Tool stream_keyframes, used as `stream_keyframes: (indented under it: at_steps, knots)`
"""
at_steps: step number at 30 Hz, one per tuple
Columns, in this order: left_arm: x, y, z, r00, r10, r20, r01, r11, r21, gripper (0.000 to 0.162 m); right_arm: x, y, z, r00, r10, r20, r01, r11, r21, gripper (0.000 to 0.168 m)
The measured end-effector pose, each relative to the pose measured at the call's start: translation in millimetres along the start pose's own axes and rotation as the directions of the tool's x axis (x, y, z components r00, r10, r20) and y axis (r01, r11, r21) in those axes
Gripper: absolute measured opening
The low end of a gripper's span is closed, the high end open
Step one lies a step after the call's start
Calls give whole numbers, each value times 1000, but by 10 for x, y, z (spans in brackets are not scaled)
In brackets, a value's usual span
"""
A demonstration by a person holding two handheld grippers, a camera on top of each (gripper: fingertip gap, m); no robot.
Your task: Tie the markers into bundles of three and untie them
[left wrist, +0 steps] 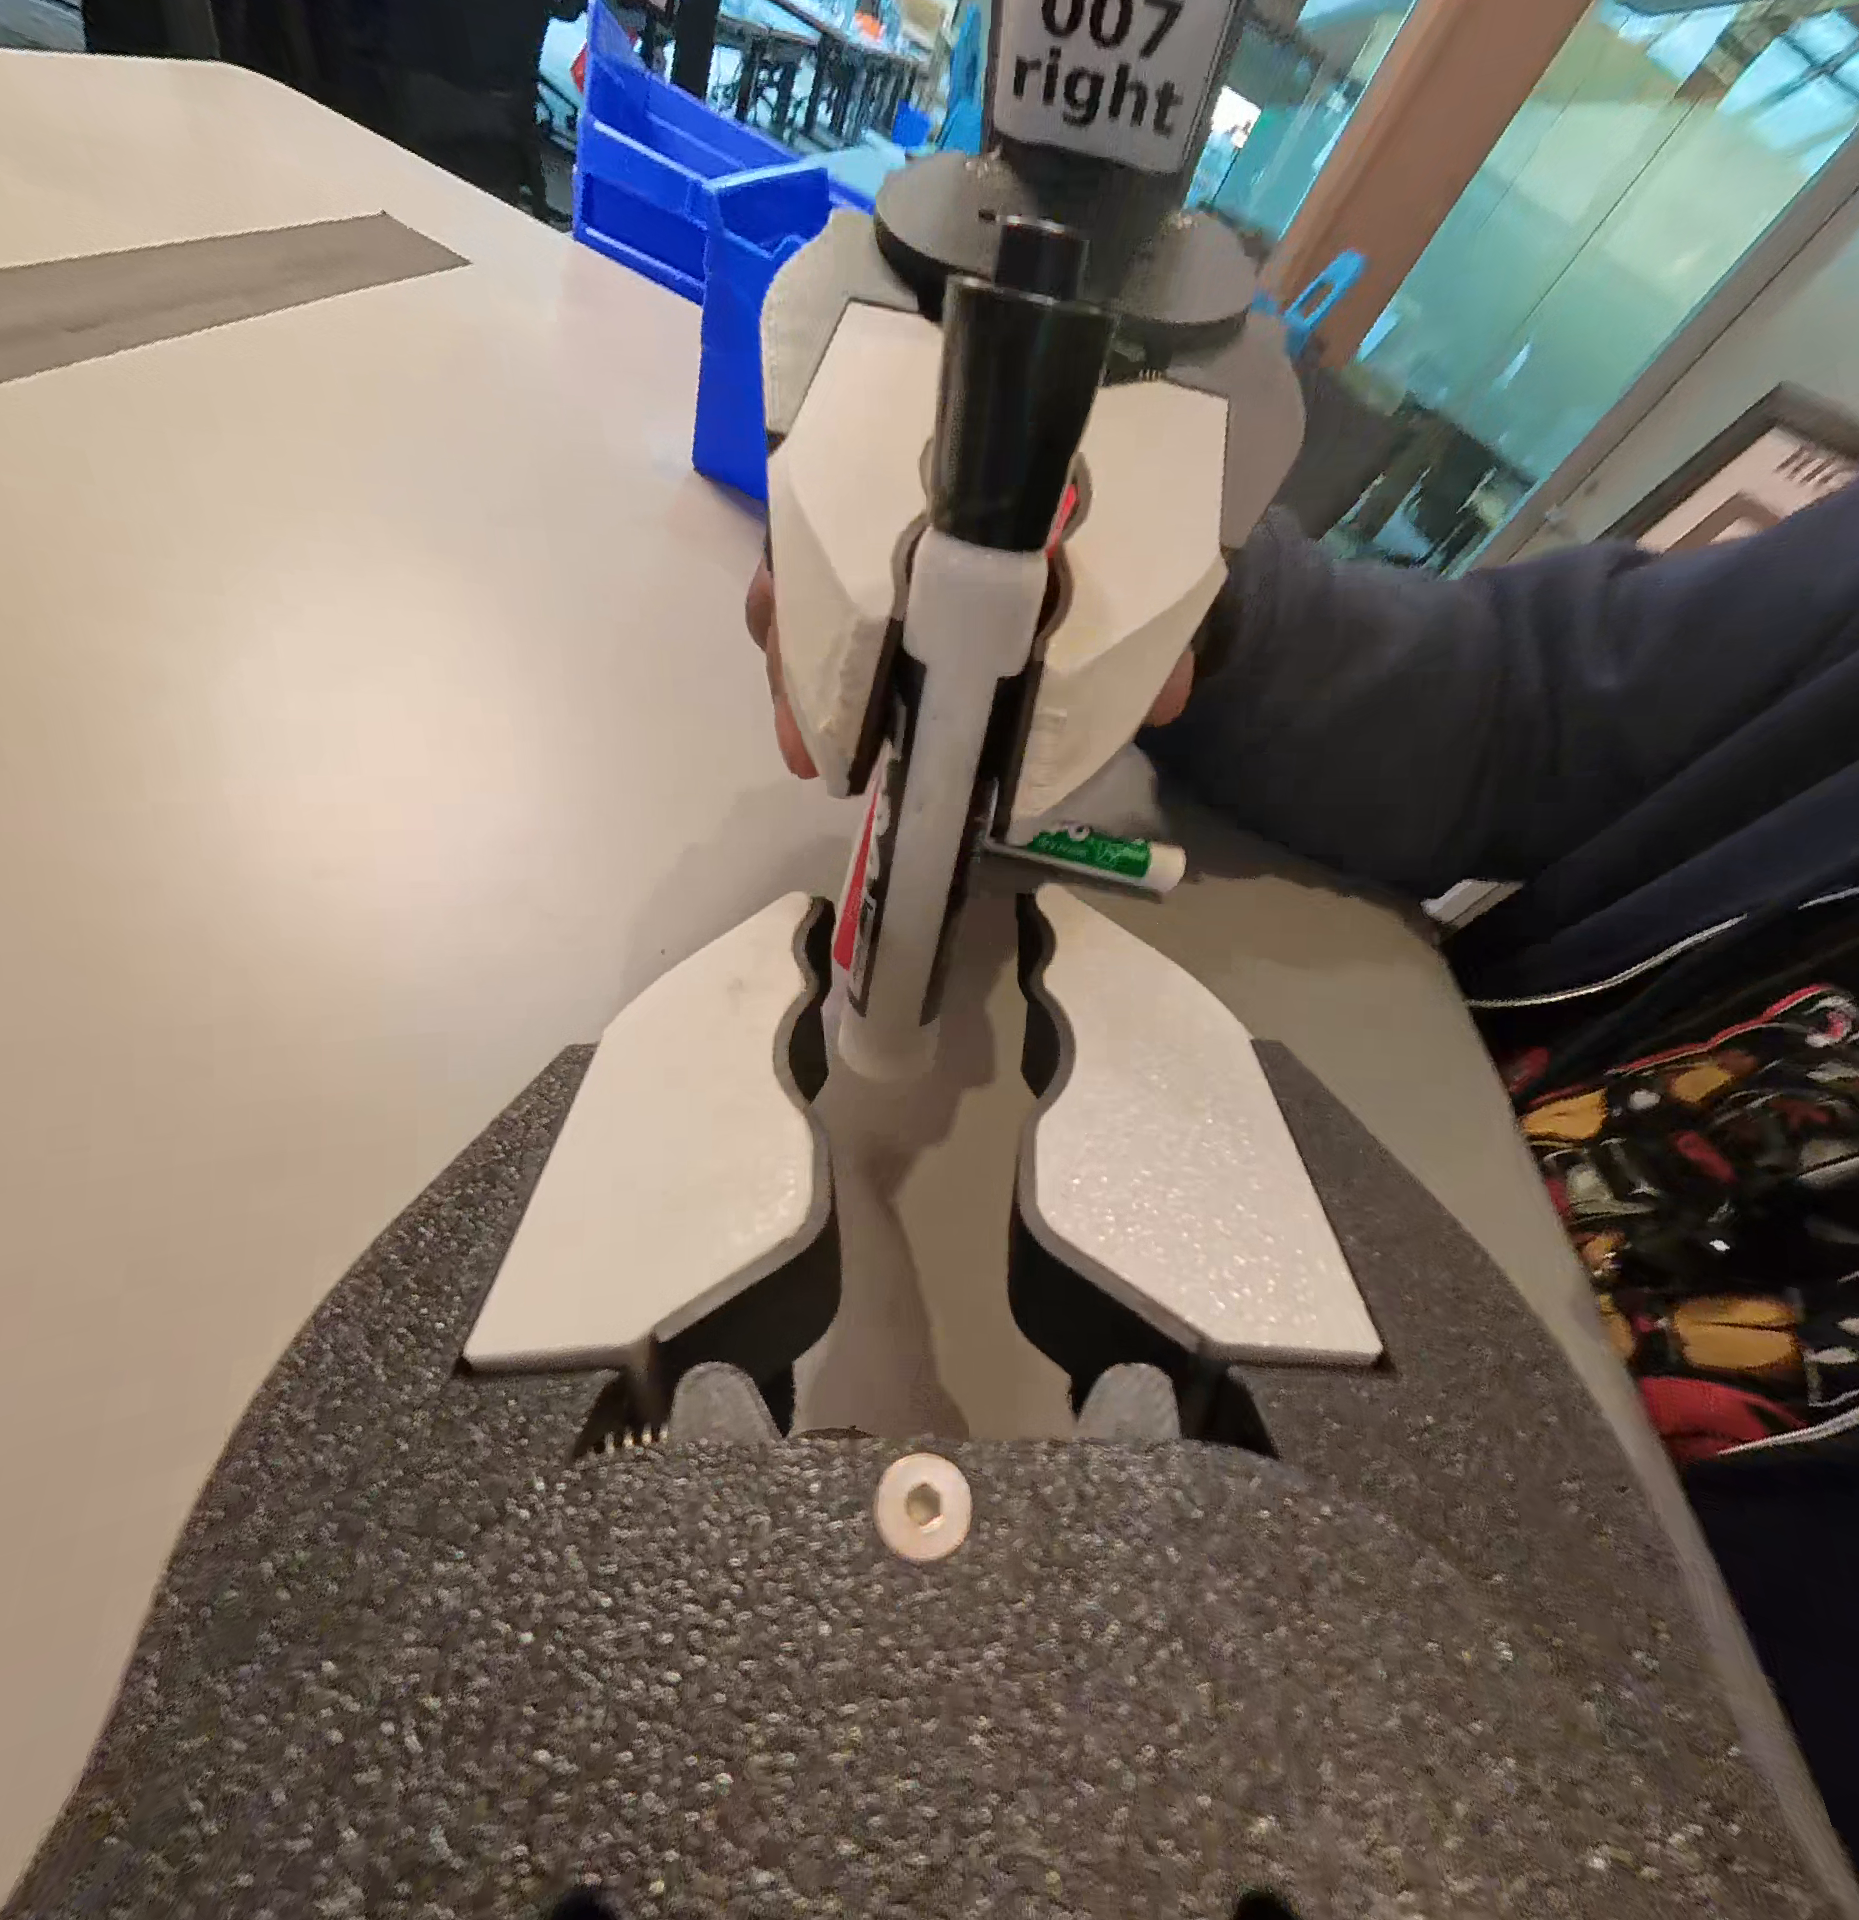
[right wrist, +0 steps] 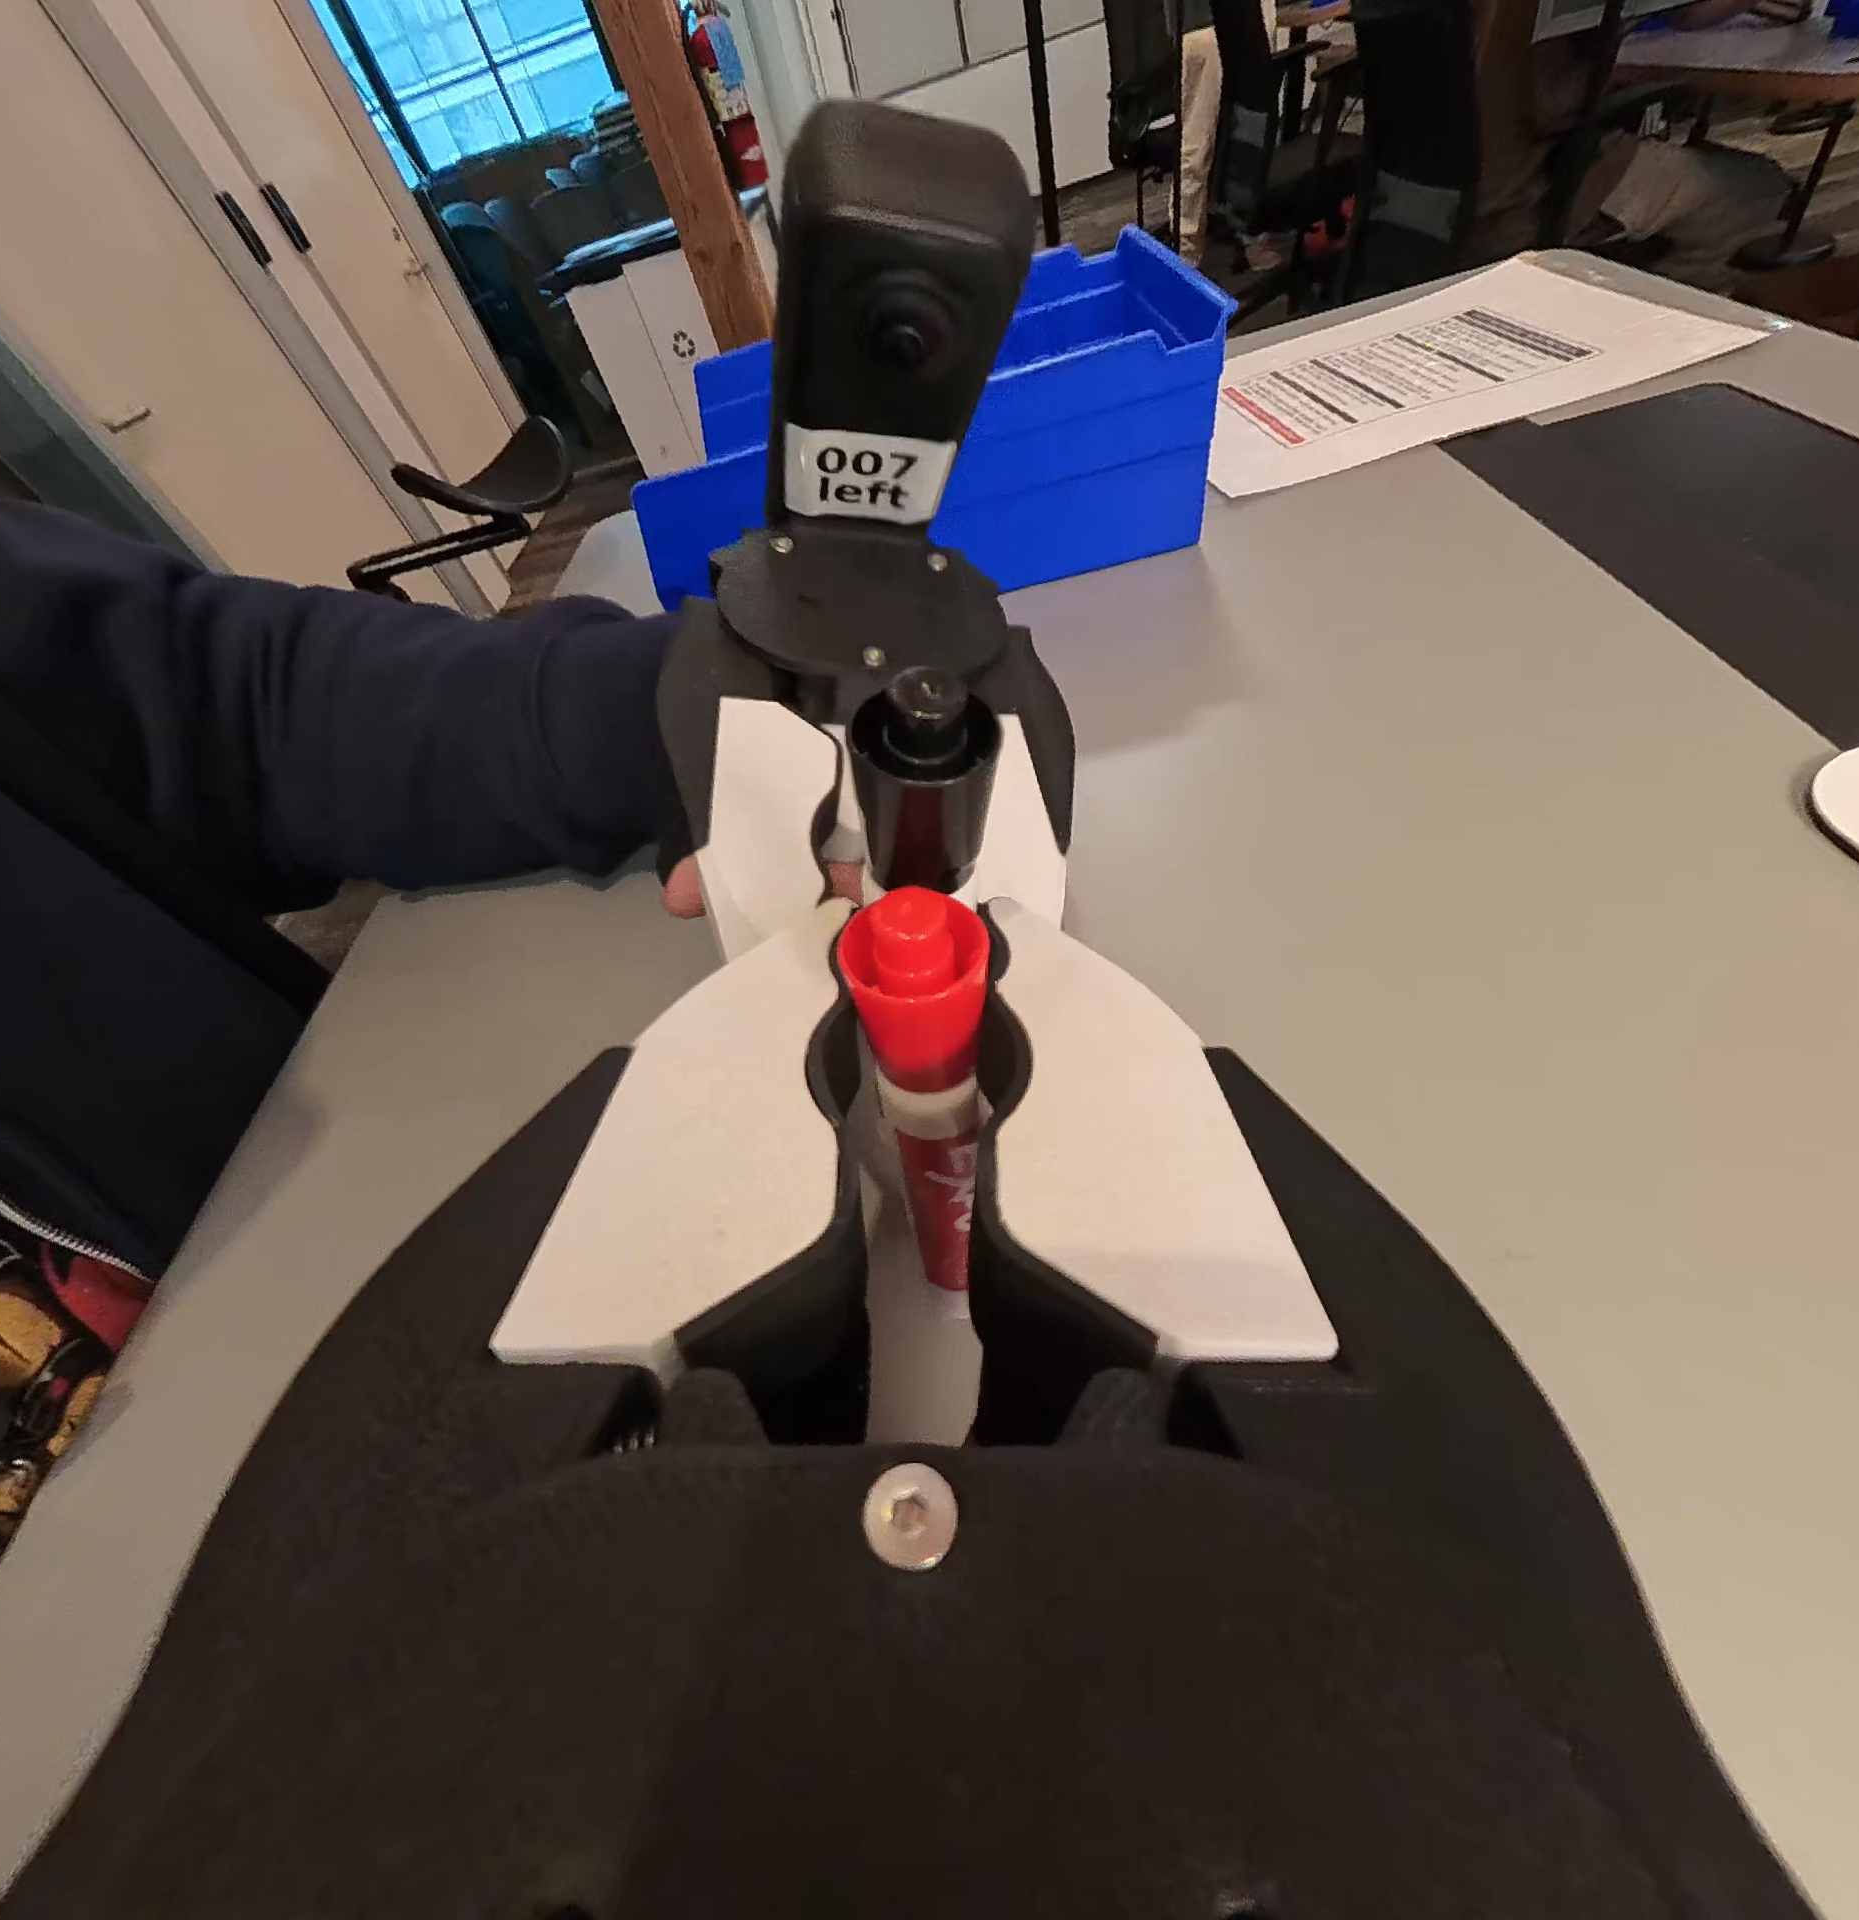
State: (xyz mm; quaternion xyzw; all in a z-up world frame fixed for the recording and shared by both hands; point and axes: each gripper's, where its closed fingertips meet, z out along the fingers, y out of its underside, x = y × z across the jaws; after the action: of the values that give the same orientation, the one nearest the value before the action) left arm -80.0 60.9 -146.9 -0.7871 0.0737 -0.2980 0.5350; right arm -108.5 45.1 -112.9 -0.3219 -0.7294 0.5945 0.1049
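My right gripper (right wrist: 914, 935) is shut on a red-capped marker (right wrist: 909, 987) just below its cap. A black-capped marker (right wrist: 920, 790) stands just beyond it. In the left wrist view the right gripper (left wrist: 951, 790) faces me and grips the black-capped marker (left wrist: 1008, 436) and the red-labelled marker (left wrist: 863, 914) side by side, caps up. Their lower ends hang between the fingertips of my open left gripper (left wrist: 925, 935), just above the grey table (left wrist: 281, 727). A green marker (left wrist: 1091, 857) lies on the table under the right gripper. No tie shows.
Blue bins (right wrist: 1091, 416) stand on the table behind the grippers and also show in the left wrist view (left wrist: 686, 197). A printed sheet (right wrist: 1424, 374), a dark mat (right wrist: 1714, 540) and a white object (right wrist: 1855, 800) lie to the right. A person's dark sleeve (left wrist: 1527, 707) reaches over the table edge. My left and right fingertips are right by each other. The white object (right wrist: 1855, 800) is about 25 cm from both grippers' fingertips.
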Motion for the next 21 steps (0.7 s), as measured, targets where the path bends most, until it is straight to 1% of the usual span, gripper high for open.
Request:
stream_keyframes:
  at_steps: [6, 9, 11, 13, 16, 17, 21]
  knots:
    - [-31, 49, 87, 994, 105, 21, -102, 989, -104, 38, -33, 131, 39, 999, -46, 13, 47, 998, -51, 18]
    - [-14, 103, 210, 984, 176, -20, -177, 972, -158, 41, -52, 127, 38, 998, -50, 26, 51, 998, -45, 18]
    - [-39, 147, 296, 980, 195, -29, -197, 963, -183, 41, -37, 125, 24, 999, -41, 26, 42, 999, -35, 18]
    - [-57, 194, 370, 984, 176, -33, -179, 958, -223, 37, -16, 130, 9, 999, -30, 25, 31, 999, -22, 18]
    - [-68, 234, 460, 983, 185, -16, -183, 948, -261, 19, 0, 157, 3, 999, -22, 34, 23, 1000, -17, 18]
    - [-96, 240, 489, 983, 182, 6, -173, 946, -272, 21, 7, 176, 8, 999, -24, 33, 24, 999, -22, 18]
    - [-96, 237, 510, 986, 167, 25, -155, 951, -269, 21, 20, 185, -14, 999, -26, 40, 26, 1000, -16, 18]
